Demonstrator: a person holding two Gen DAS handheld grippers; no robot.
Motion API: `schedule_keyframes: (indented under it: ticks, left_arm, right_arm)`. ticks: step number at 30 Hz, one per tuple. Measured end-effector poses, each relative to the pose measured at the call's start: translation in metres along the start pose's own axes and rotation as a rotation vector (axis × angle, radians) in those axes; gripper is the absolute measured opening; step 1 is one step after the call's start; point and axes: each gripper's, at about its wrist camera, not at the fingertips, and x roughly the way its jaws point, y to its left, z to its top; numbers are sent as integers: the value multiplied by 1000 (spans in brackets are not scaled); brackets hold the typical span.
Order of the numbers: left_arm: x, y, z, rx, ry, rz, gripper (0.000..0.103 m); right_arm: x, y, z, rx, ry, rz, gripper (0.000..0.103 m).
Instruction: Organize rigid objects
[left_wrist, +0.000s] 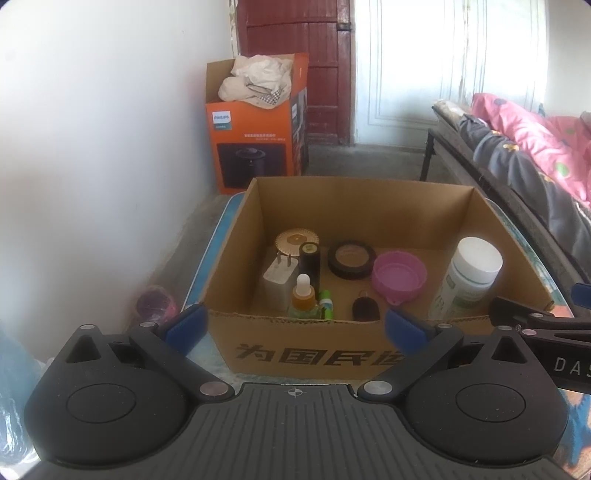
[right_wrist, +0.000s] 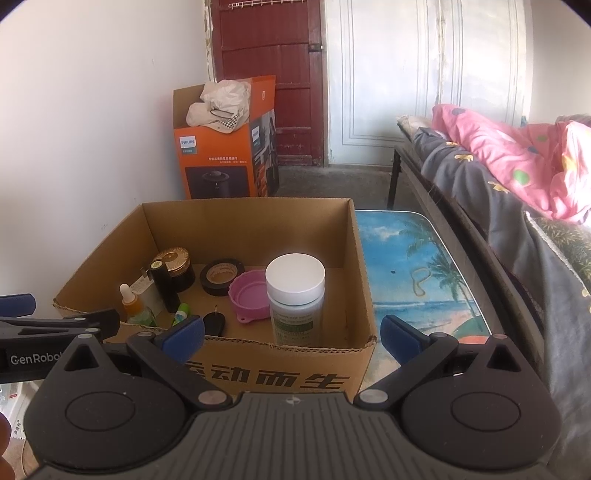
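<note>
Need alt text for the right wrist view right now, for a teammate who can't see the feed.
The open right gripper hovers empty at the near edge of an open cardboard box holding a white-capped bottle, pink lid, tape roll, dropper bottle and other small items. The box sits on a beach-print table; the left gripper shows at left.

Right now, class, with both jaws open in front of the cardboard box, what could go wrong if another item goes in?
1. The tall white-capped bottle stands upright near the box's front wall; a gripper reaching past could tip it onto the pink lid.
2. The dropper bottle, black tube and charger plug crowd the left corner, so placing there may topple them.
3. The cardboard box looks light and might slide if bumped.
</note>
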Motion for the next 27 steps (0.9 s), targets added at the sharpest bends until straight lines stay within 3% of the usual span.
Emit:
schedule_keyframes:
  ticks: [27]
  left_arm:
    - [-1,2,0,1,0,2,102]
  right_arm:
    - [0,0,0,2,2,0,103]
